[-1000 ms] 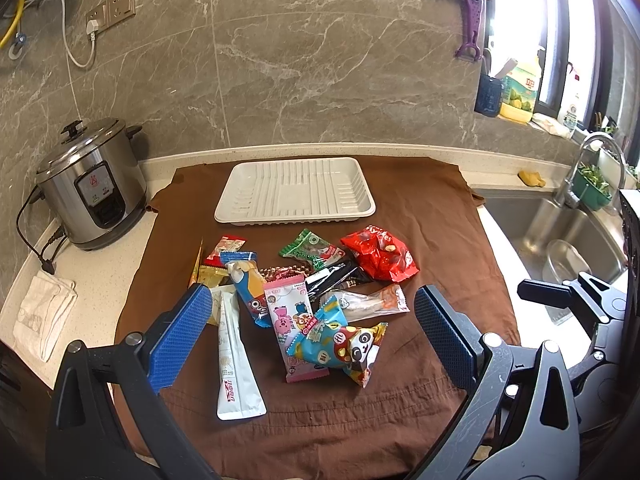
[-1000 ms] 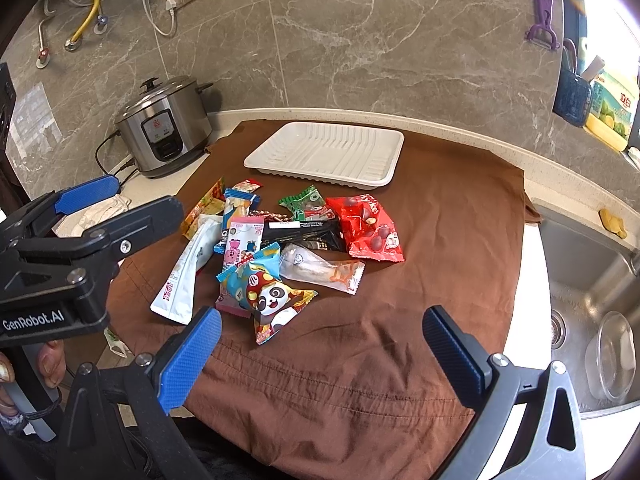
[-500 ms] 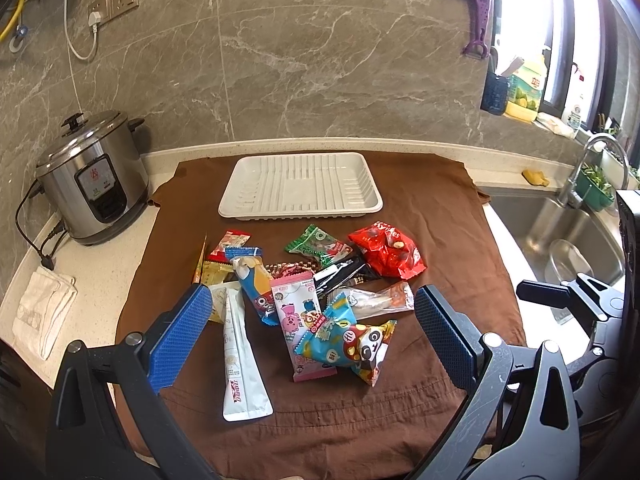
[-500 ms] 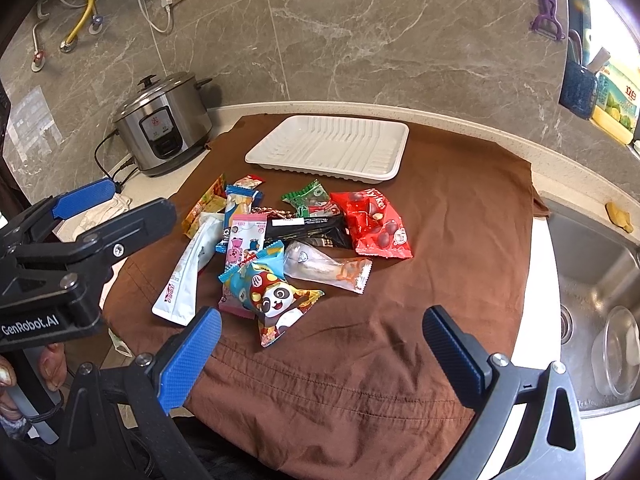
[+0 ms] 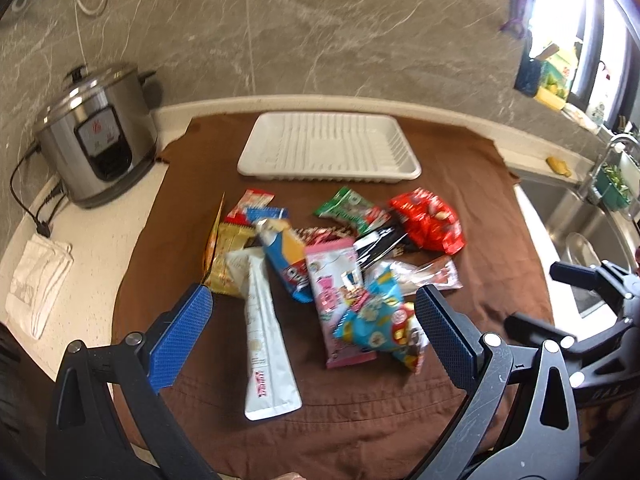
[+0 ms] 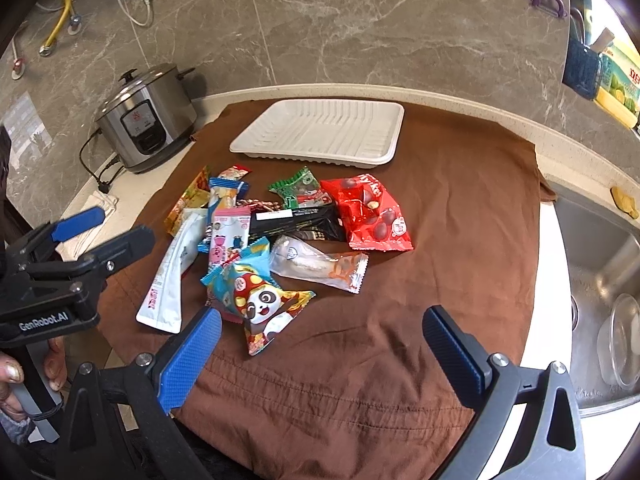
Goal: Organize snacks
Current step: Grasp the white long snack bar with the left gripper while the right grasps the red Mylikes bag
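A pile of several snack packets lies on a brown cloth (image 6: 440, 208). It includes a red bag (image 6: 368, 212), a panda packet (image 6: 264, 304), a long white pouch (image 5: 264, 332), a pink packet (image 5: 336, 284) and a green packet (image 5: 344, 208). An empty white ribbed tray (image 5: 328, 148) sits behind the pile, also seen in the right wrist view (image 6: 320, 132). My left gripper (image 5: 312, 340) is open and empty, just above the near side of the pile. My right gripper (image 6: 320, 352) is open and empty, over the cloth in front of the pile.
A steel rice cooker (image 5: 96, 148) stands at the back left with its cord. A folded white towel (image 5: 36, 284) lies on the counter at the left. A sink (image 6: 600, 280) with a clear bowl is at the right. A marble wall is behind.
Both grippers have moved forward and lower toward the snack pile, which now looks larger. The left view is blurred by motion. Nothing has been picked up.
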`<state>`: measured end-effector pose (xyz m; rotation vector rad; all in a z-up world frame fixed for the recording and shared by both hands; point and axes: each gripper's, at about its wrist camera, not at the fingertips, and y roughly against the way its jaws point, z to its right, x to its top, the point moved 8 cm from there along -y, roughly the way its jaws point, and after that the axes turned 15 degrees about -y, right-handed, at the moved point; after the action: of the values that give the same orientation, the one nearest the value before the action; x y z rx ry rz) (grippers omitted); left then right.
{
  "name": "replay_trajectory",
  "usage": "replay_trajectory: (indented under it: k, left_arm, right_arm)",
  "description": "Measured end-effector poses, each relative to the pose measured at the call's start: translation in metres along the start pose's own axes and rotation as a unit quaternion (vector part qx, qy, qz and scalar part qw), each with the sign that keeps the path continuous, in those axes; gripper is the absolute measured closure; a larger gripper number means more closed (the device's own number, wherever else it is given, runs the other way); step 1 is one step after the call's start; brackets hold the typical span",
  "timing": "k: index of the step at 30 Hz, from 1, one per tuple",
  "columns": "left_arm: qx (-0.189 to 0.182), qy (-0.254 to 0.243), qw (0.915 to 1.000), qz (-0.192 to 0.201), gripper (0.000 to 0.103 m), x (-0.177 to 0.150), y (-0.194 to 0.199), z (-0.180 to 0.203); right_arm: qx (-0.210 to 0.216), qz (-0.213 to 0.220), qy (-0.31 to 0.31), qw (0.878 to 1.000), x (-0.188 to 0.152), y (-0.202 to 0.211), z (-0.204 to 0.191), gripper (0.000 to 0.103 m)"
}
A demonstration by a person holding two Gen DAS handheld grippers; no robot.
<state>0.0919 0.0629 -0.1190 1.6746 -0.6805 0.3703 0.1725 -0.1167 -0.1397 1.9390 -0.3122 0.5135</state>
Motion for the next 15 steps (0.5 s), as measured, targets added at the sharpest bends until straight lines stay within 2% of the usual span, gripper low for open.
replay_trajectory:
  k: [4,7,15]
  left_arm:
    - [-0.006,0.017,0.9996,-0.023,0.001,-0.016,-0.024,-0.013]
    - [-0.026,0.039,0.9984,-0.032,0.001,-0.029,-0.044,-0.017]
    - [-0.023,0.056,0.9956,-0.071,0.001,-0.056,-0.068,-0.039]
  right_arm:
    - [-0.004,-0.008,-0.007,1.000,0.005,-0.011,0.003,0.000]
    - [-0.004,-0.013,-0.007,1.000,0.009,-0.018,0.003,0.000]
    - [-0.012,-0.021,0.005,1.000,0.024,-0.037,0.002,0.000]
